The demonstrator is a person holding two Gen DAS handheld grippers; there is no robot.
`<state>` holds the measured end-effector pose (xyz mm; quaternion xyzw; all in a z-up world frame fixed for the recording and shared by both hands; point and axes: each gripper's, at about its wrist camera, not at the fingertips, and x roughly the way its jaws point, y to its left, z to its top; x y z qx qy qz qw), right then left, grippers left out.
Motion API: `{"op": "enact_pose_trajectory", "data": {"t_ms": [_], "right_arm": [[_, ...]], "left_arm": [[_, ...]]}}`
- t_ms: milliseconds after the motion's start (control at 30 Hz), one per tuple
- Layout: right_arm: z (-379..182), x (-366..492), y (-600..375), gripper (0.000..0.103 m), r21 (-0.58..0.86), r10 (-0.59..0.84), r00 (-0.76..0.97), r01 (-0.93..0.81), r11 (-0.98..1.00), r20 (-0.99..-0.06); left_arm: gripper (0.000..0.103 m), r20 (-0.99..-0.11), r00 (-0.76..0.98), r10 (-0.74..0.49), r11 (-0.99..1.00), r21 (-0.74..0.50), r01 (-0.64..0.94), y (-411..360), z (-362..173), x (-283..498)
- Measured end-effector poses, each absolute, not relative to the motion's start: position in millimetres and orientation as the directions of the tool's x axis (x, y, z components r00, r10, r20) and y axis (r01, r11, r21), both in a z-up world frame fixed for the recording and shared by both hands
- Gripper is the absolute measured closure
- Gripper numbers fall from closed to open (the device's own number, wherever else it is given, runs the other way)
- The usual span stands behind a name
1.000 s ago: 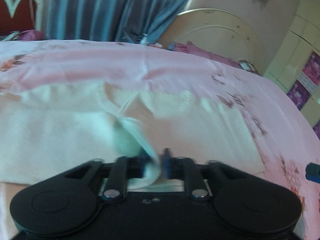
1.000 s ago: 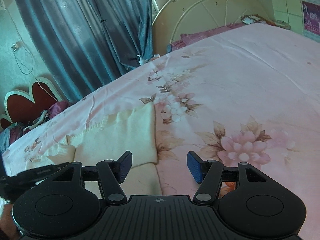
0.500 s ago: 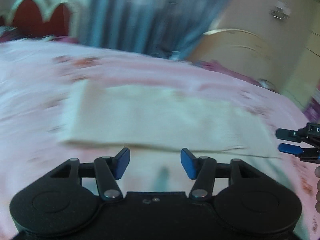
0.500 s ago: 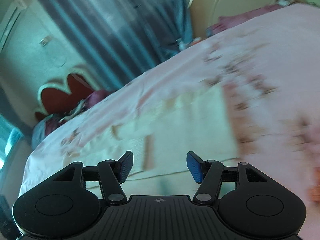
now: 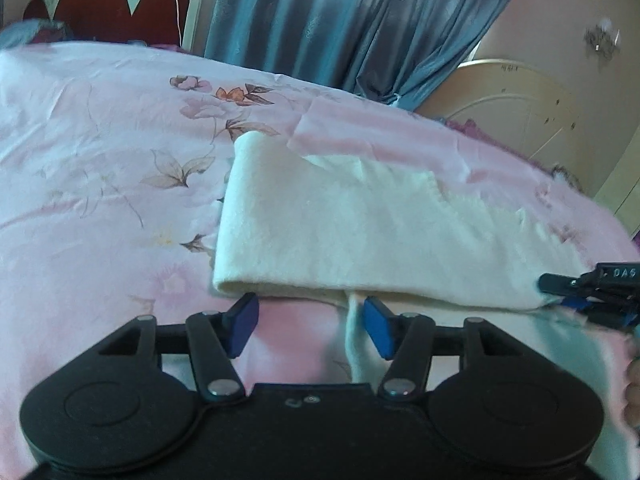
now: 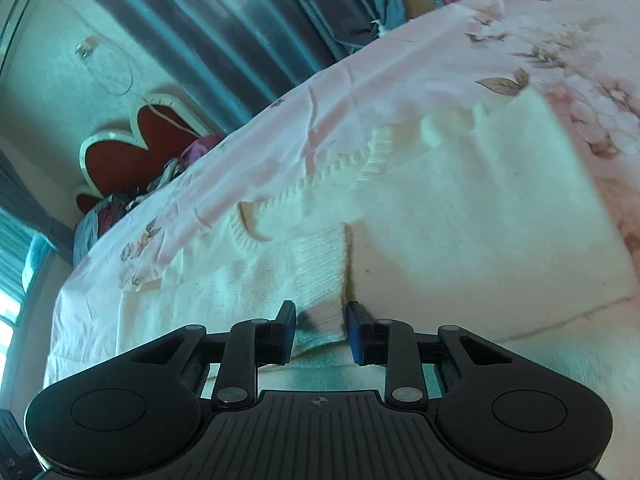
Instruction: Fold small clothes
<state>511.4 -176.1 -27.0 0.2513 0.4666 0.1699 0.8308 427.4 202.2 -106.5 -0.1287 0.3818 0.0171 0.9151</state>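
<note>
Both fingers meet sweater point(image 5: 360, 232) edges: left gripper point(image 5: 310, 326) gaping empty, right gripper point(image 6: 320, 330) pinching cuff point(image 6: 320, 280).

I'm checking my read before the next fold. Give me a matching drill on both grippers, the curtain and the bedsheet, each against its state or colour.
Things:
1. left gripper
2. right gripper
3. curtain
4. bedsheet

States or colours:
A. pink with a flower print
B. jaws closed on the ribbed edge of the cream sweater
C. jaws open, pinching nothing
D. blue-grey, hanging behind the bed

Pairs: 1-C, 2-B, 3-D, 4-A
</note>
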Motion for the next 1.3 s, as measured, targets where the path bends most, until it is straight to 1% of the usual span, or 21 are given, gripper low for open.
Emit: {"op": "enact_pose_trajectory", "data": {"t_ms": [67,133,167,200,267,300,400,467,500,567,600,700,800,867,933,1033,1300], "right_arm": [[-20.8,510.6,-174.1,0.1,0.561,0.513,0.524,-0.079,0.824,-0.68],[-8.1,508.0,-173.0,0.1,0.525,0.494,0.558,-0.118,0.843,-0.667],[1.2,505.6,-176.1,0.1,0.508,0.48,0.588,-0.132,0.851,-0.652],[8.4,504.0,-179.8,0.1,0.495,0.464,0.615,-0.134,0.858,-0.638],[23.0,500.3,-198.6,0.1,0.485,0.424,0.671,-0.109,0.868,-0.608],[27.8,498.8,-207.6,0.1,0.472,0.399,0.692,-0.095,0.876,-0.602],[33.6,495.4,-230.3,0.1,0.436,0.348,0.717,-0.068,0.897,-0.604],[30.4,494.6,-241.5,0.1,0.442,0.353,0.705,-0.063,0.895,-0.615],[28.9,493.8,-242.4,0.1,0.444,0.358,0.7,-0.065,0.894,-0.618],[25.9,491.3,-244.0,0.1,0.444,0.362,0.694,-0.067,0.893,-0.622],[25.7,490.4,-244.3,0.1,0.45,0.365,0.693,-0.066,0.891,-0.622],[25.7,489.3,-245.0,0.1,0.46,0.371,0.693,-0.063,0.885,-0.618],[23.6,489.7,-249.1,0.1,0.465,0.368,0.693,-0.053,0.884,-0.62],[21.6,489.4,-253.4,0.1,0.461,0.358,0.693,-0.041,0.886,-0.626],[19.5,488.0,-257.5,0.1,0.45,0.346,0.69,-0.033,0.892,-0.635],[16.8,482.7,-264.2,0.1,0.435,0.33,0.69,-0.025,0.9,-0.644],[1.7,475.1,-276.5,0.1,0.427,0.315,0.67,0.003,0.904,-0.672]], "left_arm": [[0.051,-0.702,0.71,-0.051,0.97,-0.205,-0.133,199.0,-106.7,428.5],[0.056,-0.705,0.708,-0.039,0.97,-0.196,-0.141,199.6,-106.4,431.2],[0.061,-0.706,0.707,-0.04,0.969,-0.199,-0.144,201.2,-106.2,432.1],[0.069,-0.706,0.707,-0.039,0.968,-0.203,-0.15,203.7,-106.6,432.4],[0.079,-0.71,0.703,-0.034,0.964,-0.209,-0.164,210.3,-107.8,433.5],[0.081,-0.711,0.702,-0.044,0.961,-0.221,-0.164,213.8,-107.9,434.1],[0.082,-0.718,0.694,-0.047,0.966,-0.209,-0.151,213.5,-105.9,435.2],[0.08,-0.716,0.696,-0.055,0.967,-0.211,-0.141,211.4,-102.1,434.1],[0.068,-0.705,0.707,-0.056,0.961,-0.23,-0.152,212.1,-99.8,432.1],[0.054,-0.675,0.736,-0.056,0.95,-0.264,-0.169,212.1,-95.7,427.5],[0.054,-0.662,0.748,-0.054,0.947,-0.272,-0.173,211.3,-94.2,425.6],[0.054,-0.653,0.753,-0.085,0.937,-0.309,-0.162,209.5,-93.8,426.3],[0.054,-0.684,0.723,-0.095,0.95,-0.279,-0.138,199.9,-99.6,433.7],[0.058,-0.704,0.708,-0.051,0.964,-0.221,-0.151,195.0,-105.0,437.2],[0.06,-0.704,0.709,-0.044,0.965,-0.213,-0.151,194.4,-106.7,437.6],[0.062,-0.712,0.702,-0.028,0.979,-0.161,-0.124,189.5,-106.7,437.8],[0.072,-0.717,0.694,-0.059,0.979,-0.179,-0.102,192.4,-106.4,438.1]]}}
